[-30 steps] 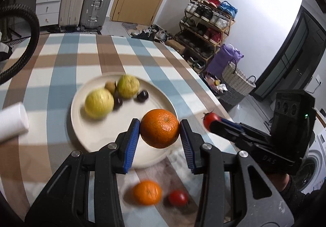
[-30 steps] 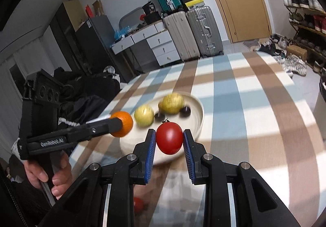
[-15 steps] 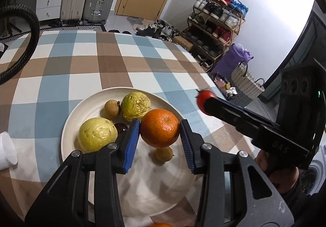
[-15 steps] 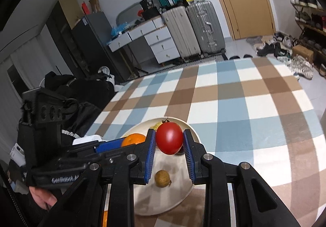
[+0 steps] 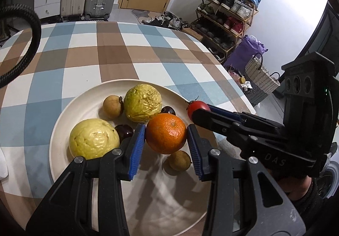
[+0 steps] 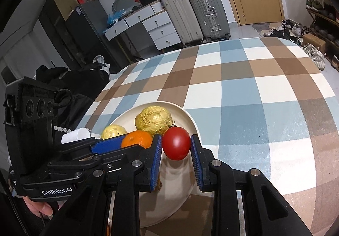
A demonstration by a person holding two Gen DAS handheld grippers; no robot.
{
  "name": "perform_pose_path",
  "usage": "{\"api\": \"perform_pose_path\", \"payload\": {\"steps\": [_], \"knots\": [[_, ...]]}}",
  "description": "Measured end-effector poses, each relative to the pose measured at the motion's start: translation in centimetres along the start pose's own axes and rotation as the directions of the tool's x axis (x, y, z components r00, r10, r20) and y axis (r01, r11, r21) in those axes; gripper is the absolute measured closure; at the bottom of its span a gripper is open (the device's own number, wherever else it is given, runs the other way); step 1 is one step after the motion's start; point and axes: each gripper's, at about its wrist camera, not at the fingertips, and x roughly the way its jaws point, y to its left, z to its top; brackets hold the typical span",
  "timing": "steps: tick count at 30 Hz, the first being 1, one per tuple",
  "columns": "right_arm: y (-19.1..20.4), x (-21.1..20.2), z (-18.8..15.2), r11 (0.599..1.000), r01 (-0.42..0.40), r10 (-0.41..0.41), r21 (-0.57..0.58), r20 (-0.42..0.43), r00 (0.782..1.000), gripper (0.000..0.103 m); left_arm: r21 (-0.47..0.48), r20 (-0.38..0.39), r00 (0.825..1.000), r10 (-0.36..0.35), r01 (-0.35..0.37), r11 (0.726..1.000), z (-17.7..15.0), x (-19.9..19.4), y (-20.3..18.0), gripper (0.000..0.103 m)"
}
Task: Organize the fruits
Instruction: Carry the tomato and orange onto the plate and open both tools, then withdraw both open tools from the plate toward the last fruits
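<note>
Two hand-held grippers, each clamped on a fruit, were held over a cream plate (image 5: 63,113) on a checked tablecloth (image 5: 118,60).

Toward the plate's left edge a pale yellow fruit (image 5: 93,138) was seen, with a dark plum (image 5: 124,131) just beside it. Further back lay a small brown fruit (image 5: 113,107) and a wrinkled yellow-green fruit (image 5: 142,105), the two close together. Near the plate's middle, an orange (image 5: 166,133) was pinched between the blue pads of the left gripper (image 5: 166,147), above another small brown fruit (image 5: 179,160). At the plate's right edge, a red tomato (image 6: 176,143) was gripped by the right gripper (image 6: 176,161), held apart from the plate's surface. A hand (image 6: 40,206) was partly seen beneath the left gripper's handle.
</note>
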Motion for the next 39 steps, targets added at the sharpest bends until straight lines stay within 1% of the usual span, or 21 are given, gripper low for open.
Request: {"api": "perform_pose_path", "payload": {"steps": [7, 11, 14, 16, 20, 22, 23, 26, 27, 29, 31, 32, 33, 34, 35, 37, 39], "knots": [[0.0, 0.5, -0.3, 1.000, 0.003, -0.003, 0.006, -0.015, 1.000, 0.075, 0.009, 0.001, 1.000, 0.012, -0.013, 1.000, 0.1, 0.0, -0.4, 0.065], [-0.2, 0.0, -0.2, 0.999, -0.020, 0.020, 0.032, -0.002, 1.000, 0.074, -0.012, 0.014, 1.000, 0.007, -0.006, 1.000, 0.1, -0.5, -0.2, 0.065], [0.1, -0.6, -0.2, 1.000, -0.013, 0.013, 0.023, 0.007, 1.000, 0.072, -0.013, 0.023, 1.000, 0.016, -0.016, 1.000, 0.1, -1.0, -0.3, 0.065], [0.3, -1.1, -0.1, 1.000, -0.011, 0.011, 0.026, 0.017, 1.000, 0.071, -0.017, 0.024, 1.000, 0.019, -0.019, 1.000, 0.2, -1.2, -0.4, 0.065], [1.0, -2.8, -0.1, 1.000, -0.011, 0.010, 0.023, 0.054, 0.999, 0.064, -0.010, 0.036, 0.999, 0.027, -0.026, 1.000, 0.0, -2.4, -0.9, 0.064], [1.6, -3.7, -0.2, 1.000, -0.014, 0.013, 0.015, 0.072, 0.997, 0.059, -0.004, 0.045, 0.998, 0.032, -0.031, 0.999, -0.2, -3.3, -1.2, 0.061], [1.8, -4.1, -0.2, 1.000, -0.014, 0.013, 0.011, 0.079, 0.997, 0.055, 0.000, 0.053, 0.998, 0.034, -0.034, 0.999, -0.3, -4.0, -1.4, 0.058], [2.7, -5.7, -0.5, 1.000, -0.010, 0.010, 0.000, 0.109, 0.994, 0.053, -0.003, 0.075, 0.996, 0.042, -0.042, 0.999, -0.7, -5.5, -1.8, 0.049], [3.1, -6.3, -0.6, 1.000, -0.007, 0.007, 0.000, 0.119, 0.993, 0.052, -0.005, 0.084, 0.995, 0.049, -0.048, 0.999, -0.8, -6.2, -1.9, 0.048], [3.6, -7.3, -0.8, 1.000, 0.000, 0.000, -0.004, 0.130, 0.992, 0.051, -0.023, 0.104, 0.991, 0.084, -0.082, 0.996, -1.2, -7.7, -2.2, 0.047], [4.3, -8.7, -1.1, 1.000, 0.010, -0.007, -0.020, 0.150, 0.989, 0.049, -0.034, 0.127, 0.989, 0.079, -0.075, 0.997, -1.4, -9.1, -2.4, 0.046], [4.5, -9.2, -1.2, 1.000, 0.012, -0.008, -0.025, 0.160, 0.987, 0.045, -0.036, 0.151, 0.985, 0.087, -0.082, 0.996, -1.7, -10.2, -2.6, 0.042], [4.8, -10.0, -1.5, 0.999, 0.013, -0.008, -0.031, 0.177, 0.984, 0.038, -0.034, 0.169, 0.981, 0.096, -0.092, 0.995, -1.9, -11.0, -2.8, 0.034], [5.2, -10.8, -1.7, 0.999, 0.015, -0.007, -0.037, 0.194, 0.981, 0.036, -0.032, 0.186, 0.977, 0.105, -0.101, 0.994, -2.1, -11.8, -3.0, 0.031], [5.4, -11.3, -1.8, 0.999, 0.015, -0.006, -0.042, 0.205, 0.979, 0.034, -0.031, 0.200, 0.974, 0.110, -0.106, 0.994, -2.3, -12.4, -3.1, 0.029], [6.1, -12.7, -2.4, 0.998, 0.019, -0.005, -0.058, 0.232, 0.973, 0.032, -0.035, 0.213, 0.970, 0.115, -0.111, 0.993, -2.9, -13.7, -3.4, 0.028], [6.8, -13.7, -2.9, 0.997, 0.024, -0.006, -0.068, 0.252, 0.968, 0.024, -0.043, 0.213, 0.969, 0.123, -0.116, 0.992, -3.4, -14.6, -3.6, 0.026]]}}
